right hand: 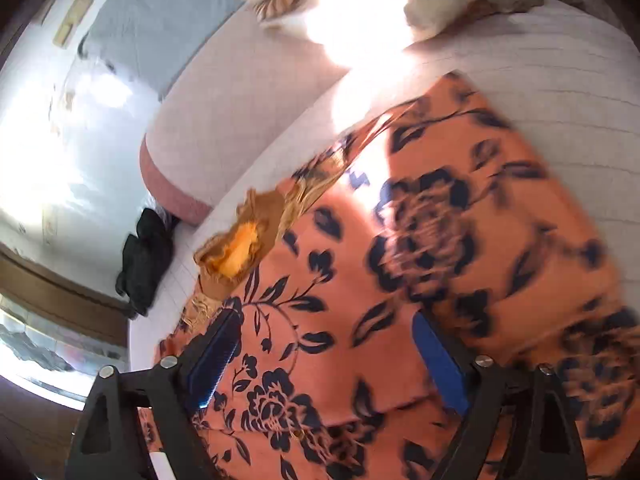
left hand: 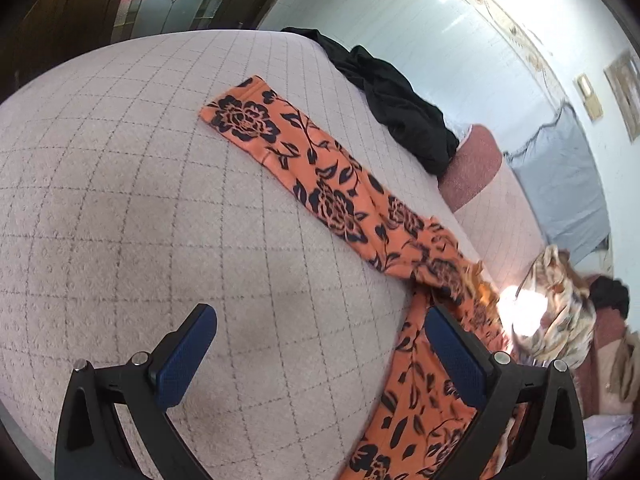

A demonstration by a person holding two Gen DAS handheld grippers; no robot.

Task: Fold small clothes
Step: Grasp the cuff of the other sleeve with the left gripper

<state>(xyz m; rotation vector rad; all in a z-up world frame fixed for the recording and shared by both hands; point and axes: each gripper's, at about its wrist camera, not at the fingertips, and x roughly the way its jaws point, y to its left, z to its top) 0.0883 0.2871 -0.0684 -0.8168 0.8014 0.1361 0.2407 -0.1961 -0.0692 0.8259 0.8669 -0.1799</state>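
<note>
An orange garment with a dark floral print (left hand: 332, 192) lies spread on the pale quilted bed cover (left hand: 120, 200). One leg reaches toward the far end and another runs down toward the camera. My left gripper (left hand: 320, 316) is open above the bed, its right finger (left hand: 456, 352) over the near leg. In the right wrist view the same garment (right hand: 420, 260) fills the frame, with a bunched waistband (right hand: 240, 248) at left. My right gripper (right hand: 326, 332) is open just above the cloth, holding nothing.
A black garment (left hand: 396, 104) lies crumpled at the bed's far edge. A pink-trimmed pillow (left hand: 476, 164) and a grey pillow (left hand: 560, 176) sit by the white wall. A pale floral cloth (left hand: 556, 312) lies in a sunlit patch at right.
</note>
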